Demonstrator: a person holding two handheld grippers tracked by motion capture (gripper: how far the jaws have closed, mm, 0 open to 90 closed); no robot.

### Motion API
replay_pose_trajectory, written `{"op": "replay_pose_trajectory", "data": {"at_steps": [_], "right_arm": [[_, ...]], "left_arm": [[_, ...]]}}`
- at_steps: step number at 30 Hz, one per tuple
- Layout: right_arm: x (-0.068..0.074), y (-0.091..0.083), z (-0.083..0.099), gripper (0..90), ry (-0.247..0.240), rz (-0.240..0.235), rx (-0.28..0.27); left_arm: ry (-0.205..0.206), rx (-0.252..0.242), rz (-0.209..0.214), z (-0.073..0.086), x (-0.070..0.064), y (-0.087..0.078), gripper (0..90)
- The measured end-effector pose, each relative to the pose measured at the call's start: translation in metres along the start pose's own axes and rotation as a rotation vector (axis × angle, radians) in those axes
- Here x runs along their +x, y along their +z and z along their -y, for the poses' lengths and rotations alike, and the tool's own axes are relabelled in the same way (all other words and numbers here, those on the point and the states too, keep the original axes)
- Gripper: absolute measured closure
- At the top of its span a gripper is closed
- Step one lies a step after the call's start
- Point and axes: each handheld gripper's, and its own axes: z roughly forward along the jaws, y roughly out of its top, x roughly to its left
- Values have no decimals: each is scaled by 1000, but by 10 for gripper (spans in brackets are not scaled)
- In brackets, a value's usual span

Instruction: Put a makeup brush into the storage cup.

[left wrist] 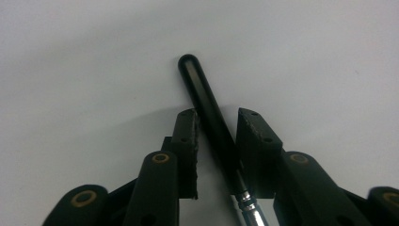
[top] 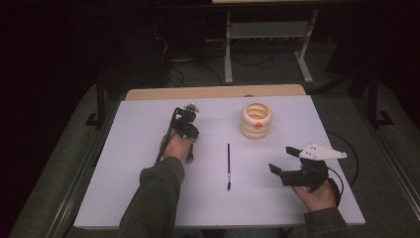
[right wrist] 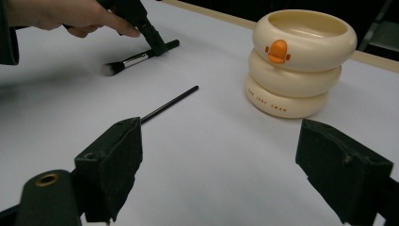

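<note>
A makeup brush (left wrist: 197, 80) with a black handle, silver ferrule and pale bristles lies on the white table (top: 138, 188). My left gripper (left wrist: 217, 117) is open, its jaws set either side of the handle with a small gap on one side. It also shows in the high view (top: 188, 131) and in the right gripper view (right wrist: 157, 46), over the brush (right wrist: 136, 59). A thin black brush (top: 228, 166) lies in the table's middle. My right gripper (top: 283, 159) is open and holds nothing, near the front right.
A cream holder of three stacked rings with an orange duck beak (top: 256, 120) stands upright at the back, right of centre, also seen in the right gripper view (right wrist: 294, 61). A wooden strip edges the table's far side. Dark floor and a metal stand lie beyond.
</note>
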Motion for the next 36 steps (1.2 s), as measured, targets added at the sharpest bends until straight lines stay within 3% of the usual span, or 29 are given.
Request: {"op": "replay_pose_trajectory", "data": {"at_steps": [2,9,15,20,25,29,31,36], "right_arm": [[0,0,0,145,-3,0,-3],[0,0,0,145,-3,0,-3],[0,0,0,145,-4,-3,-2],[1,1,0,147,-11,-2,0],[3,1,-1,148,-14,-4,8],[7,2,-3,149,-23,-16,11],[10,3,-5,149,-42,-23,16],[16,7,-10,148,-69,-47,34]], "left_arm": [[0,8,5,0,1,0,790],[-20,18,20,-4,1,1,798],[-1,33,37,-2,7,-2,799],[55,34,72,1,11,-14,800],[92,-12,117,4,10,-29,800],[121,-62,173,12,12,-51,800],[158,-68,189,17,14,-60,800],[188,-107,233,34,16,-75,800]]}}
